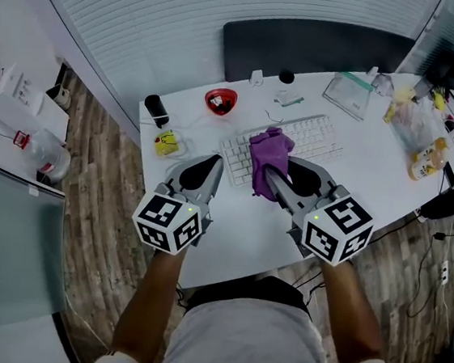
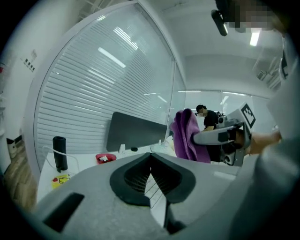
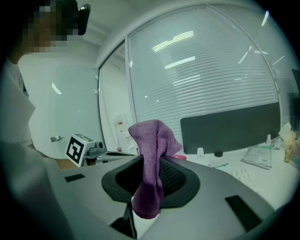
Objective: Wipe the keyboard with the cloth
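A white keyboard [image 1: 313, 139] lies slantwise on the white desk [image 1: 229, 234]. A purple cloth [image 1: 267, 160] is pinched in my right gripper [image 1: 269, 173], which is shut on it and hovers over the keyboard's left half. In the right gripper view the purple cloth [image 3: 152, 164] stands up from the closed jaws and hangs down in front. My left gripper [image 1: 215, 164] is shut and empty, just left of the keyboard's left end. From the left gripper view I see the cloth [image 2: 187, 136] held in the right gripper [image 2: 197, 138] to the right, and keyboard keys [image 2: 152, 185] below the jaws.
A red bowl [image 1: 221, 100], a black cylinder [image 1: 157, 110] and a yellow note [image 1: 165, 143] sit left of the keyboard. A dark monitor back [image 1: 315, 48] stands behind. A plastic pouch [image 1: 349, 93], bags and bottles [image 1: 425, 154] crowd the right side. The desk's near edge is close to my body.
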Motion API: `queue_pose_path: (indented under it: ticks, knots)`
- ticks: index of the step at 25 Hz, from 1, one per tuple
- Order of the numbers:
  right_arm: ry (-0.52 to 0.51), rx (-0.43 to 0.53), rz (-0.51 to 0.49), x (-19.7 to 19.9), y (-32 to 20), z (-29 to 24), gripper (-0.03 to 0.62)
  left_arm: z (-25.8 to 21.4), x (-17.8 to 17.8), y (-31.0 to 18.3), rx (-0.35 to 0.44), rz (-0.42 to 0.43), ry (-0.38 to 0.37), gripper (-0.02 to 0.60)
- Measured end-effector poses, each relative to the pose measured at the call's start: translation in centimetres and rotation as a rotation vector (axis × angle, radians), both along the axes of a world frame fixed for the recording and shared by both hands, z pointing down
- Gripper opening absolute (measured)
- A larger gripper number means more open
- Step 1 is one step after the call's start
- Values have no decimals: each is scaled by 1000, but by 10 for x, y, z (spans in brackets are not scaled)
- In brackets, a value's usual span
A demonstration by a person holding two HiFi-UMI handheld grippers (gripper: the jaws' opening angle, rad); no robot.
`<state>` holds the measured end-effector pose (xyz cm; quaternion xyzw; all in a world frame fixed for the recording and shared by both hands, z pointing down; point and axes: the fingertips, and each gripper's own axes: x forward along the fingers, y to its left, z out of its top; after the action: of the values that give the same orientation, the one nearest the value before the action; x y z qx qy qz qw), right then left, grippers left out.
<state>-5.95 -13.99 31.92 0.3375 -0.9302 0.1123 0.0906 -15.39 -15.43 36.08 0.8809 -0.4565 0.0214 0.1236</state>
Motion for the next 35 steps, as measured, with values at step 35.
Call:
queue_pose_path:
  ticks: [35]
  knots:
    - [864,-199,-346,-71,-91,144,89,144,1,-46,-599,-74,-134,133]
